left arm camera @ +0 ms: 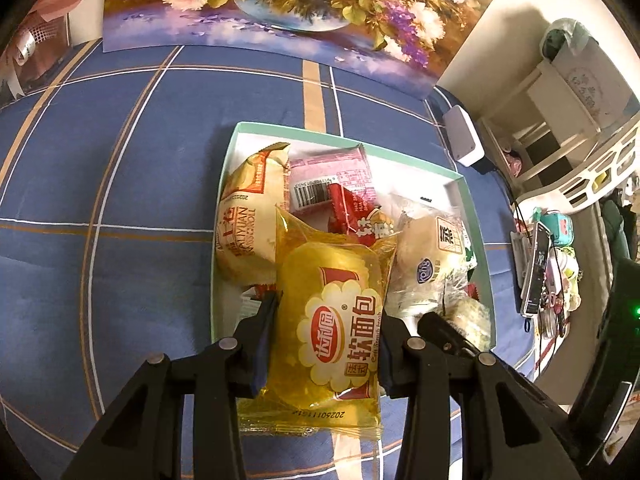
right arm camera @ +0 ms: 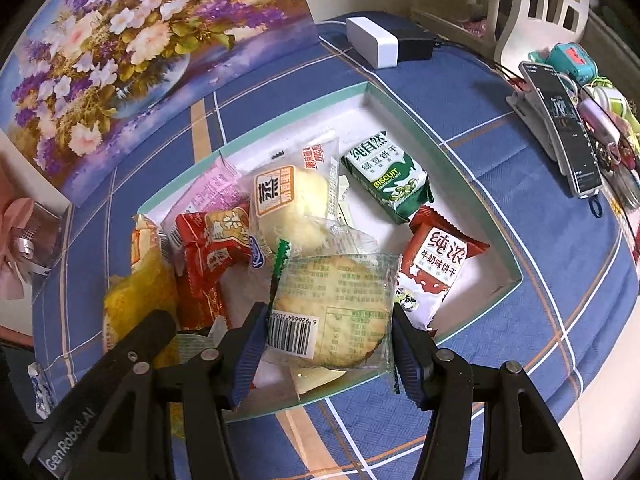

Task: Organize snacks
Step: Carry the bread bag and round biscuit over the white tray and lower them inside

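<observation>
A shallow white box with a green rim lies on the blue checked cloth and holds several snack packs. My left gripper is shut on a yellow soft-bread pack, held over the box's near left part. My right gripper is shut on a clear cracker pack with a barcode, held over the box's near edge. Inside lie a cream bread pack, a pink pack, a red pack, a steamed-cake pack, a green biscuit pack and a red-and-white milk biscuit pack. The left gripper's black arm shows at lower left of the right wrist view.
A flower painting leans at the back of the cloth. A white box with a black adapter sits beyond the tray. A phone on a stand and small trinkets lie at the right. A pink-bowed gift box stands left.
</observation>
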`<state>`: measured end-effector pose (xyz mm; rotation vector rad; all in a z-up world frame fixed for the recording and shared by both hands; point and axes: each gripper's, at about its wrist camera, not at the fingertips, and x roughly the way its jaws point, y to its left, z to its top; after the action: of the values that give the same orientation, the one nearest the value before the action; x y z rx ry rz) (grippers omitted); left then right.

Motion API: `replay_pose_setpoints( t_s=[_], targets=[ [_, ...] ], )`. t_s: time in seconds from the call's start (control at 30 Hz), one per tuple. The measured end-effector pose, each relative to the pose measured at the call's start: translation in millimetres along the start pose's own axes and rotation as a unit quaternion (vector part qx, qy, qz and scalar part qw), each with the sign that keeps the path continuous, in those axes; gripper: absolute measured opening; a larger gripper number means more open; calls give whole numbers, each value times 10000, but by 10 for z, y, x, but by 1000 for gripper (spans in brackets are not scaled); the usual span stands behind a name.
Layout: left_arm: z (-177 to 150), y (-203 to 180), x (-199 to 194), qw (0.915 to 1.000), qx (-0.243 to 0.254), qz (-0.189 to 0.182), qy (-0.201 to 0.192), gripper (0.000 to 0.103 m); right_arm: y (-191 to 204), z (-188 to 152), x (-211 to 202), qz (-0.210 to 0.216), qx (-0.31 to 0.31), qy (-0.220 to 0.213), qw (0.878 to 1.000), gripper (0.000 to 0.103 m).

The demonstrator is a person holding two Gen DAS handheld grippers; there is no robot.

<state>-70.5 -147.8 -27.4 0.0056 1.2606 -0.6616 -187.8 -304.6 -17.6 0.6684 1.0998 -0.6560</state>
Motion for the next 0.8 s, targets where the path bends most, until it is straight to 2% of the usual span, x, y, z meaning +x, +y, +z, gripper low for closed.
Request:
replay_pose_setpoints(
  t_s=[0.6,0.8],
  targets=[
    [23,-62,116,10000,-15,-31,63,43,-69,-27,73,-23,172,123,9998,62],
    [38,-51,88,9999,-83,-59,49,49,-81,-24,72,-22,189,126,9997,62]
  ],
)
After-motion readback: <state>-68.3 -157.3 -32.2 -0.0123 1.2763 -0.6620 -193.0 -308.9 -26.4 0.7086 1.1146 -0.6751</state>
